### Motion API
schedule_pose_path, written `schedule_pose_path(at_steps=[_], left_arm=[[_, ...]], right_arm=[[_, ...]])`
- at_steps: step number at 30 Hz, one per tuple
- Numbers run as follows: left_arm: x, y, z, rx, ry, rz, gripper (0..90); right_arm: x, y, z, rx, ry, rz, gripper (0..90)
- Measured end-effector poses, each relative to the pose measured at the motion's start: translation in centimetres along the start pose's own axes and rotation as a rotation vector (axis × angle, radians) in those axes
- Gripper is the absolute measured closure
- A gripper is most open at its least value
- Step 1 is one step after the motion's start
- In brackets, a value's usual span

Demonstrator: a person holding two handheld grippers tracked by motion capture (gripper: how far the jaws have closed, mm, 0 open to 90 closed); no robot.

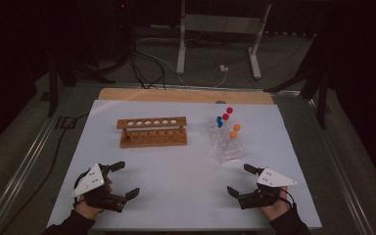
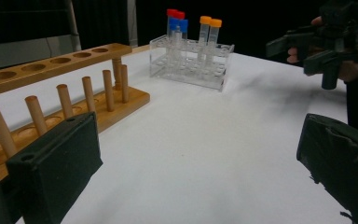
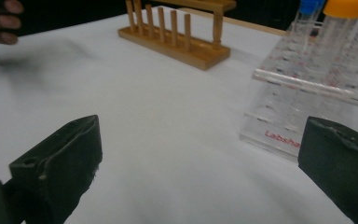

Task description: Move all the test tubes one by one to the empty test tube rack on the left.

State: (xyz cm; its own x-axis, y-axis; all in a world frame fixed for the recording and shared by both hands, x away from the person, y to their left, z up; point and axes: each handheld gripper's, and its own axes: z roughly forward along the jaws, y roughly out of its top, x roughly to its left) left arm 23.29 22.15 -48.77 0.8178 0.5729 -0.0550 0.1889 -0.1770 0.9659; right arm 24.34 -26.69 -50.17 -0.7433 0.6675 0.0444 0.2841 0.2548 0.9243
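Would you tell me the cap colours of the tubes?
Red, blue and orange tube caps, best in the left gripper view.

so my clear plastic tube rack (image 1: pixel 225 147) sits upright right-of-centre, holding capped tubes: two red (image 1: pixel 227 113), two blue (image 1: pixel 219 121), two orange (image 1: pixel 235 130); my empty wooden peg rack (image 1: pixel 152 131) stands well left of it

Each hand carries a black two-jaw tool: the left tool (image 1: pixel 125 179) and the right tool (image 1: pixel 241 179) both bear a pale grey three-cornered plate dotted with small dark marks. The jaws are blocky, faced with matt black padding. Dark sleeves cover both forearms.
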Motion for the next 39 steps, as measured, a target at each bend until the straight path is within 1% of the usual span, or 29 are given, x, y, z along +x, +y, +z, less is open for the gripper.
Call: schedule_pose_path(at_steps=[3, 5, 8, 9, 10, 11, 13, 14, 16, 19, 20, 21, 22, 23, 26, 28, 30, 31, 33, 35, 38, 39], left_arm=[[0.0, 0.0, 0.0, 0.003, 0.001, 0.0, 0.5], [-0.1, 0.0, 0.0, 0.001, -0.001, 0.0, 0.5], [-0.1, 0.0, -0.1, -0.003, -0.005, -0.006, 0.5], [-0.1, 0.0, -0.1, -0.006, -0.004, -0.008, 0.5], [-0.1, 0.1, -0.1, -0.006, -0.005, -0.009, 0.5], [-0.1, 0.1, -0.1, -0.008, -0.006, -0.01, 0.5], [0.0, 0.1, -0.1, -0.01, -0.005, -0.012, 0.5], [0.0, 0.0, -0.1, -0.009, -0.006, -0.012, 0.5], [0.0, 0.0, -0.1, -0.008, -0.006, -0.013, 0.5], [0.0, 0.0, -0.1, -0.007, -0.003, -0.013, 0.5], [0.0, 0.0, -0.1, -0.006, -0.003, -0.015, 0.5], [0.0, 0.0, -0.1, -0.006, -0.005, -0.016, 0.5], [0.0, 0.0, -0.1, -0.006, -0.006, -0.016, 0.5], [0.0, 0.0, -0.1, -0.006, -0.006, -0.015, 0.5], [0.0, 0.0, -0.1, -0.009, -0.005, -0.016, 0.4], [0.1, 0.0, -0.2, -0.012, -0.005, -0.019, 0.5], [0.1, 0.0, -0.2, -0.015, -0.003, -0.019, 0.5], [0.1, 0.0, -0.2, -0.017, -0.003, -0.019, 0.5], [0.1, 0.0, -0.2, -0.018, -0.004, -0.02, 0.5], [0.1, 0.0, -0.2, -0.017, -0.005, -0.021, 0.5], [0.1, 0.0, -0.2, -0.018, -0.004, -0.02, 0.5], [0.1, 0.0, -0.2, -0.02, -0.005, -0.023, 0.5]], right_arm=[[-0.1, 0.1, -0.1, -0.008, -0.016, -0.002, 0.0], [-0.1, 0.0, 0.0, 0.002, -0.025, 0.002, 0.0], [0.0, 0.0, 0.1, 0.026, -0.026, 0.0, 0.0], [0.0, 0.0, 0.1, 0.036, -0.017, 0.011, 0.0], [0.0, 0.0, 0.1, 0.036, -0.017, 0.011, 0.0], [0.2, 0.1, 0.2, 0.063, 0.001, 0.039, 0.0], [0.4, 0.3, 0.2, 0.085, 0.015, 0.06, 0.0], [0.4, 0.3, 0.2, 0.085, 0.015, 0.06, 0.0], [0.7, 0.7, 0.2, 0.092, 0.032, 0.074, 0.0], [1.0, 1.6, -0.1, 0.08, 0.03, 0.067, 0.0], [1.0, 1.6, -0.1, 0.08, 0.03, 0.067, 0.0], [1.1, 2.0, -0.2, 0.068, 0.035, 0.071, 0.0], [1.2, 2.8, -0.5, 0.051, 0.034, 0.077, 0.0], [1.2, 3.2, -0.6, 0.045, 0.033, 0.079, 0.0], [1.2, 4.4, -0.9, 0.021, 0.011, 0.069, 0.0], [1.1, 5.2, -1.1, 0.007, -0.004, 0.074, 0.0], [0.9, 5.8, -1.1, 0.009, -0.014, 0.078, 0.0], [0.8, 6.1, -1.1, 0.009, -0.022, 0.07, 0.0], [0.6, 6.8, -1.0, 0.014, -0.029, 0.077, 0.0], [0.3, 7.2, -0.9, 0.008, -0.046, 0.071, 0.0], [0.0, 7.6, -0.8, 0.001, -0.051, 0.069, 0.0], [-0.3, 8.0, -0.6, -0.004, -0.061, 0.06, 0.0]])
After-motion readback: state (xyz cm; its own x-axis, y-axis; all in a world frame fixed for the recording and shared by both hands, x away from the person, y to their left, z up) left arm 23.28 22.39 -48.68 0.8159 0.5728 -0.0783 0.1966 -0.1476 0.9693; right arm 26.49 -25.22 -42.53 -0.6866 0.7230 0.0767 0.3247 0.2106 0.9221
